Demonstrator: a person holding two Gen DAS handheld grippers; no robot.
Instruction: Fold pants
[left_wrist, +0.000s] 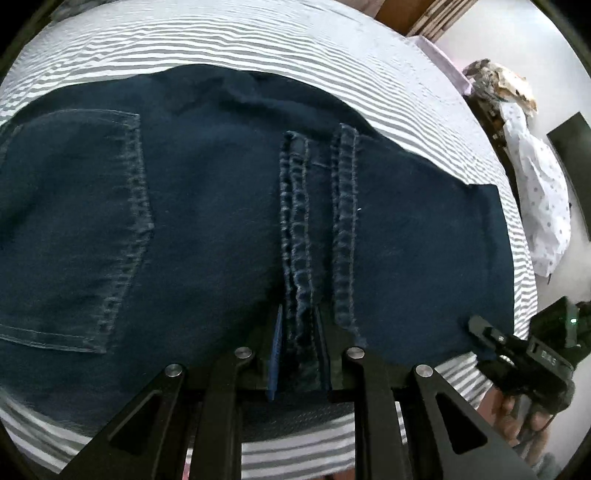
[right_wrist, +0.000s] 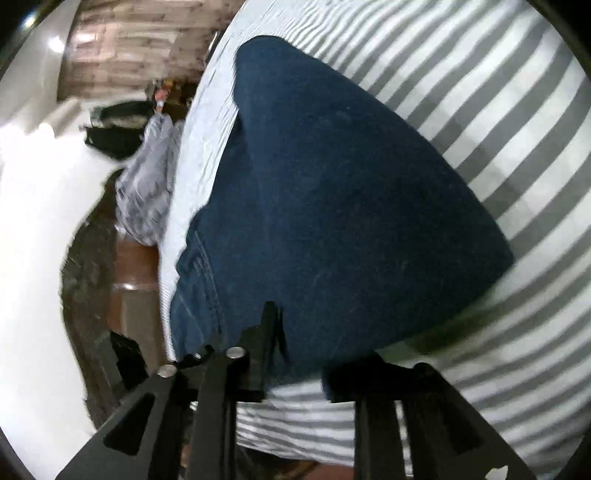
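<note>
Here, pants (left_wrist: 207, 221) hem in left hand-held gripper (left_wrist: 300, 354)

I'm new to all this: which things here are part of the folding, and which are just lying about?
Part of the job:
dark blue denim pants
left gripper
right gripper
grey-and-white striped bedsheet

Lying about:
white dotted cloth
black bag

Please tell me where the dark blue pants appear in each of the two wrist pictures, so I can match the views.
Left wrist view: the pants fill the centre and left, back pocket at left, hems between the left gripper jaws.
Right wrist view: the pants run from upper centre down to the right gripper.
Shared landmark: the grey-and-white striped sheet under the pants.
</note>
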